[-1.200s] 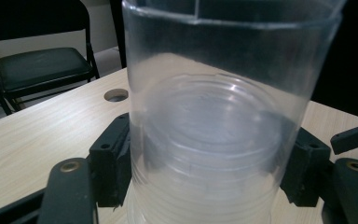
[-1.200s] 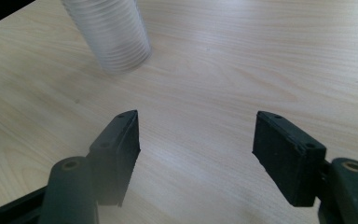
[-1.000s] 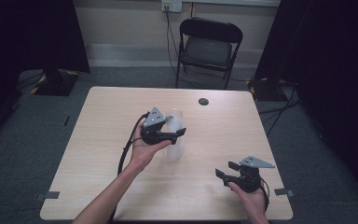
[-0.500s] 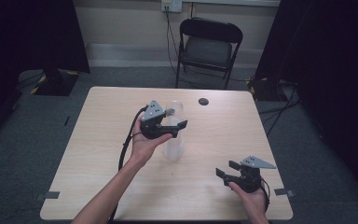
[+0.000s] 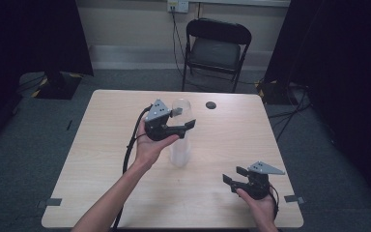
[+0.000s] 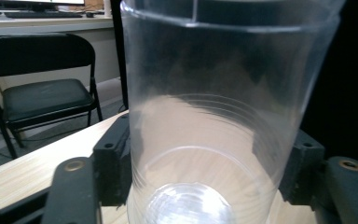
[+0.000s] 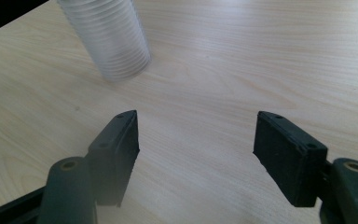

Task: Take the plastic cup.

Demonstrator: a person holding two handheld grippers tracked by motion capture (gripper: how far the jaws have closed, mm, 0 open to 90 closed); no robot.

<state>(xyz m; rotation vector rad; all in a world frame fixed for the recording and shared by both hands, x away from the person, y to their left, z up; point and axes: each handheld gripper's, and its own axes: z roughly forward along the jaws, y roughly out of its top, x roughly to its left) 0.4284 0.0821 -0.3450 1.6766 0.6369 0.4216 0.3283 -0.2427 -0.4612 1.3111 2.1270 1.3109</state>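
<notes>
A clear plastic cup (image 5: 179, 110) is held above a stack of clear ribbed cups (image 5: 179, 153) that stands mid-table. My left gripper (image 5: 182, 119) is shut on that cup. In the left gripper view the cup (image 6: 209, 116) sits between the two black jaws, which press its sides. Near the table's front right corner my right gripper (image 5: 233, 177) hovers open with nothing in it. In the right gripper view the jaws stand wide apart over bare wood, and the stack's lower part (image 7: 114, 42) rises at upper left.
A small dark round object (image 5: 210, 105) lies on the far part of the wooden table (image 5: 101, 159). A black folding chair (image 5: 216, 48) stands behind the table. Cables trail on the floor beside it.
My left gripper has risen a little, and the clear cup has moved up with it from the stack. The right gripper has stayed in place.
</notes>
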